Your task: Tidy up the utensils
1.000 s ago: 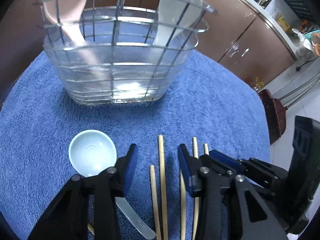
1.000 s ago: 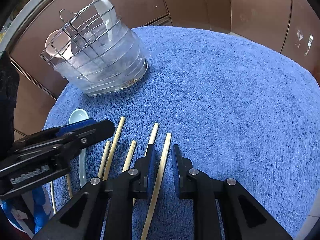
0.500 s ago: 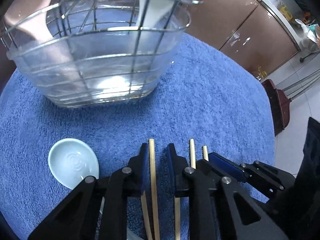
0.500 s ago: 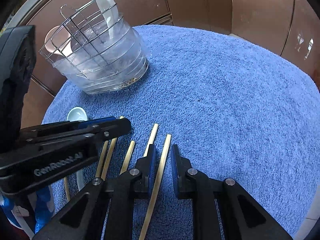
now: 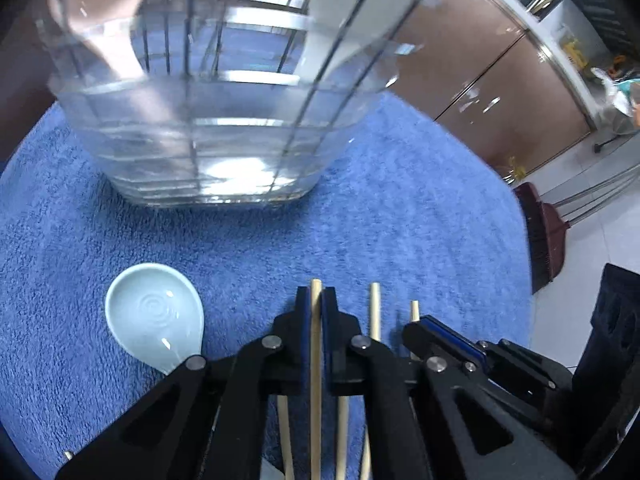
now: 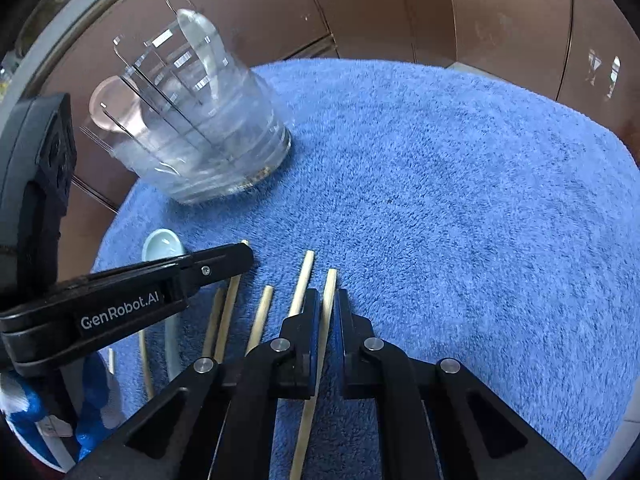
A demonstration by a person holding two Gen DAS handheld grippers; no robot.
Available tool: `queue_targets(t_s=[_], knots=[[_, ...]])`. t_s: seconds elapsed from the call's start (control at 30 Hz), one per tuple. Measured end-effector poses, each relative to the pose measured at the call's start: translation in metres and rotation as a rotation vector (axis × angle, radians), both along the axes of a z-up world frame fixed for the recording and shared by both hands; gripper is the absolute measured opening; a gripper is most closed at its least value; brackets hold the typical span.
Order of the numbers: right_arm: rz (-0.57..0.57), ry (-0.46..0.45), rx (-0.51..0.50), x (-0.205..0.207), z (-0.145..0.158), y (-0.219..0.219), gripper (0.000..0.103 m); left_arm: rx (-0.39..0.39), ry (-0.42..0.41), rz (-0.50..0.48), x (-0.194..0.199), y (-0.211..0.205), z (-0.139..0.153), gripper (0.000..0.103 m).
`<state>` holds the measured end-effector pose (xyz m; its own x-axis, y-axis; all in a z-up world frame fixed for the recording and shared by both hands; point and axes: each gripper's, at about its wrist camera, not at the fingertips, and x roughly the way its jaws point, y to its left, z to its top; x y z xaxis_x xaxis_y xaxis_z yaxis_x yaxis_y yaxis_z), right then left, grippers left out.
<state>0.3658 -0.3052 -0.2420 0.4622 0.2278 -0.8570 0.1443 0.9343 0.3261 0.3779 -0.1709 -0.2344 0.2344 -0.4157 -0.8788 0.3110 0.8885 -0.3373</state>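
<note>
Several wooden chopsticks lie side by side on the blue towel [image 5: 400,220]. My left gripper [image 5: 315,300] has its jaws closing tight onto one chopstick [image 5: 316,360], whose tip pokes out past the fingers. My right gripper [image 6: 327,300] is closing the same way on the rightmost chopstick [image 6: 329,284]. In the right wrist view the left gripper [image 6: 240,256] reaches in from the left, over the other chopsticks [image 6: 262,312]. A pale blue spoon [image 5: 154,316] rests on the towel left of the sticks. The wire utensil basket [image 5: 200,140] stands beyond, holding a pink spoon [image 6: 116,108] and a white spoon [image 5: 352,20].
The towel covers a round table whose edge falls away on the right. Brown cabinet doors [image 5: 500,92] stand behind it, and a broom [image 5: 544,236] leans on the floor at the right. Bare towel [image 6: 460,200] lies right of the chopsticks.
My left gripper's jaws went from wide apart to shut on one chopstick, and the basket now looms closer and blurred. The right jaws narrowed onto their chopstick.
</note>
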Motion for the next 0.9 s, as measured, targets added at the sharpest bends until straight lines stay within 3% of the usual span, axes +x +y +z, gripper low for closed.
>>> queue_targets(t_s=[0.47,0.67,0.9], knots=[[-0.026,-0.29,-0.024,-0.1,0.099,0.001,0.005,-0.101,-0.291,0.03,-0.08,0.048,0.092,0.005],[-0.037,-0.369,-0.084,-0.143,0.13,0.017,0.005,-0.125,-0.4,0.046,-0.126,0.055,0.125,0.005],[-0.04,-0.456,-0.14,-0.175,0.171,0.032,0.005,-0.155,-0.491,0.077,-0.153,0.067,0.161,0.005]])
